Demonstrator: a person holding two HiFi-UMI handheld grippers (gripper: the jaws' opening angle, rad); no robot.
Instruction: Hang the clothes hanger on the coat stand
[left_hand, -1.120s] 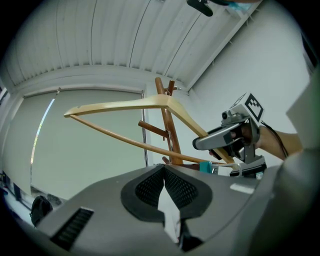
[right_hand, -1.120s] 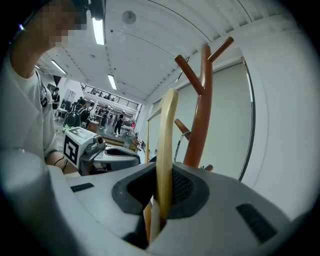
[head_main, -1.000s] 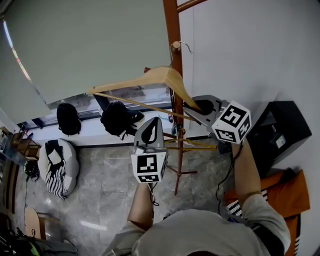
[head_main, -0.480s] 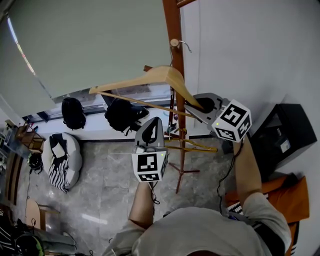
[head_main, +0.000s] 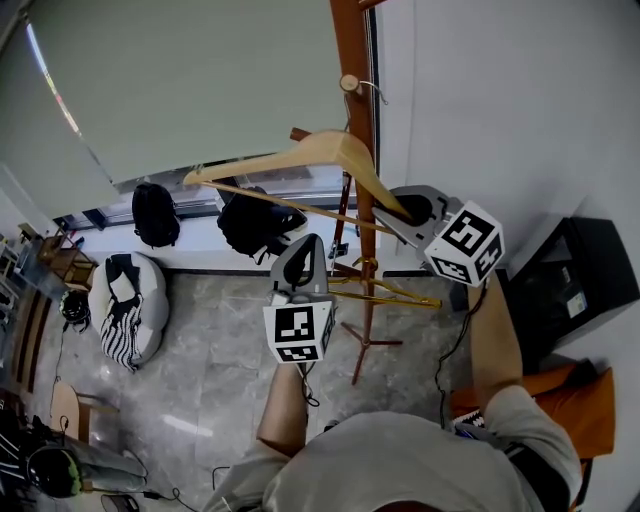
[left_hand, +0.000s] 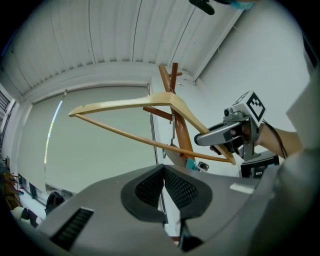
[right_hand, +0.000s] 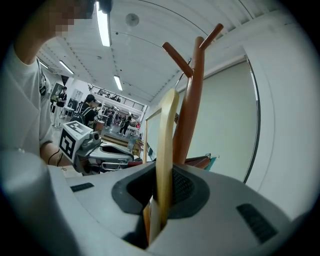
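Observation:
A pale wooden hanger (head_main: 290, 157) hangs in the air against the brown pole of the coat stand (head_main: 352, 50). My right gripper (head_main: 402, 211) is shut on the hanger's right end, to the right of the pole. In the right gripper view the hanger's arm (right_hand: 165, 145) rises from between the pads, next to the stand (right_hand: 193, 105). The wire hook (head_main: 373, 90) lies by a round peg end (head_main: 349, 83); I cannot tell whether it rests on it. My left gripper (head_main: 298, 258) is shut and empty, below the hanger (left_hand: 125, 104).
A second thin hanger (head_main: 388, 290) hangs low on the stand. Two black backpacks (head_main: 157, 213) (head_main: 250, 225) and a striped cushion (head_main: 125, 312) lie on the floor below a pale roller blind (head_main: 180, 90). A black box (head_main: 570, 280) stands by the white wall at right.
The head view has drifted slightly, showing more floor at the left. The hanger, the stand and both grippers keep nearly the same places relative to each other.

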